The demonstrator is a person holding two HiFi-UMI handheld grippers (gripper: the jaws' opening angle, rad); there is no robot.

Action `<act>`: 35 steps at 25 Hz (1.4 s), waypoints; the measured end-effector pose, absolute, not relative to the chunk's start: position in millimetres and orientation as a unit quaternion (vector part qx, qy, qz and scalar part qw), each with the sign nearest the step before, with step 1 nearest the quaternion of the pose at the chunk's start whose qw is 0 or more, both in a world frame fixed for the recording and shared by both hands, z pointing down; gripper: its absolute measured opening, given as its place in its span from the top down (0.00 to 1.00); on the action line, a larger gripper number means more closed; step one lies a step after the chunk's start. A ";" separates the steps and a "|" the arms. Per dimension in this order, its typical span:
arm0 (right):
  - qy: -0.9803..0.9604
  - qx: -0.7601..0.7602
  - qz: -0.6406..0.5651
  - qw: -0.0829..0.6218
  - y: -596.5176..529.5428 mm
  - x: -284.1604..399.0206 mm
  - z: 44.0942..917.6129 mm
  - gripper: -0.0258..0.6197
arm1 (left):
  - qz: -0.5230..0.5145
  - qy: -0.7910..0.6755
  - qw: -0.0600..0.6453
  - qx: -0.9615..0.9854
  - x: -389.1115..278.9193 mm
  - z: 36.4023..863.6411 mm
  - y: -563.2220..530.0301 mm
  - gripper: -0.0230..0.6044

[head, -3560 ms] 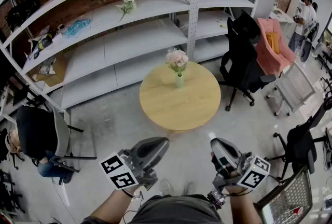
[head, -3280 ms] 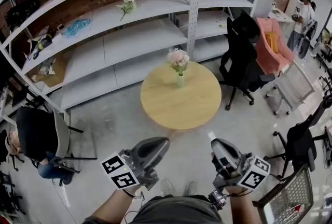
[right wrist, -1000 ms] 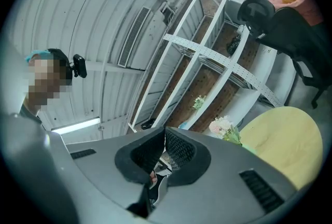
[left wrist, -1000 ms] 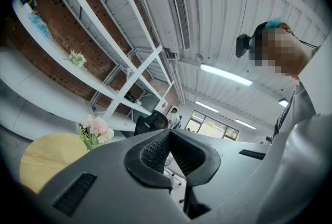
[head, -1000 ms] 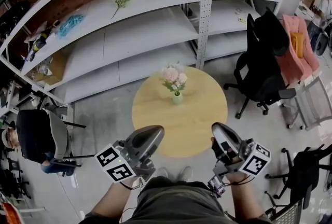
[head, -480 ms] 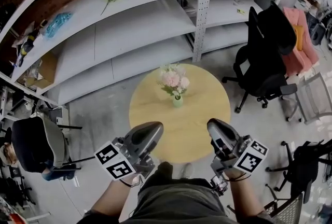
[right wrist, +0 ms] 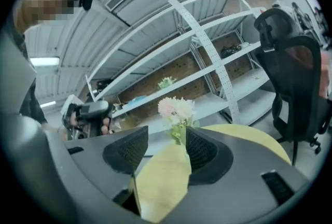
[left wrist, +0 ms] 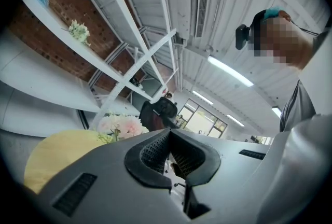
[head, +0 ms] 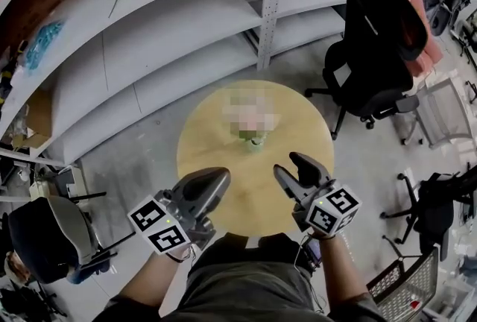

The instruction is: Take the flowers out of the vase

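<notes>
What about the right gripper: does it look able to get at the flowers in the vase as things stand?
Probably yes. The right gripper is opening its jaws, nothing between them; the flowers stand straight ahead in line with the gap, with only bare table between. It is not there yet.

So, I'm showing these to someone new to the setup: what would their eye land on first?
Probably the round yellow table at the centre, with pink flowers in a small green vase on it. Then the two grippers low in the head view: the left gripper shut, the right gripper, its jaws opening with nothing between them.
</notes>
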State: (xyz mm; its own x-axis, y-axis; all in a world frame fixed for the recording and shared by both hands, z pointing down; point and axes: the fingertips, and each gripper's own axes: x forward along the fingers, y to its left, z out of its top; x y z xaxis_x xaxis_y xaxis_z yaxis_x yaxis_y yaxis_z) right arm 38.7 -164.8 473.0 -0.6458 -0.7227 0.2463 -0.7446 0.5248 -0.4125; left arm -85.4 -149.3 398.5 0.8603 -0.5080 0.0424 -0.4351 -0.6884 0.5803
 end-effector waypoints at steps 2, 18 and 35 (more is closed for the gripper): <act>-0.876 0.420 0.229 0.065 -178.4 29.8 500.0 0.65 | -0.052 -0.256 0.303 0.916 -88.1 404.3 -155.6 0.95; -0.916 0.352 0.123 0.148 -250.5 -15.9 590.6 0.52 | 0.015 -0.317 0.332 0.888 -97.4 459.4 -174.7 0.95; -0.918 0.361 0.094 0.134 -270.9 -25.0 580.8 0.79 | 0.026 -0.308 0.346 0.886 -95.9 471.0 -179.2 0.95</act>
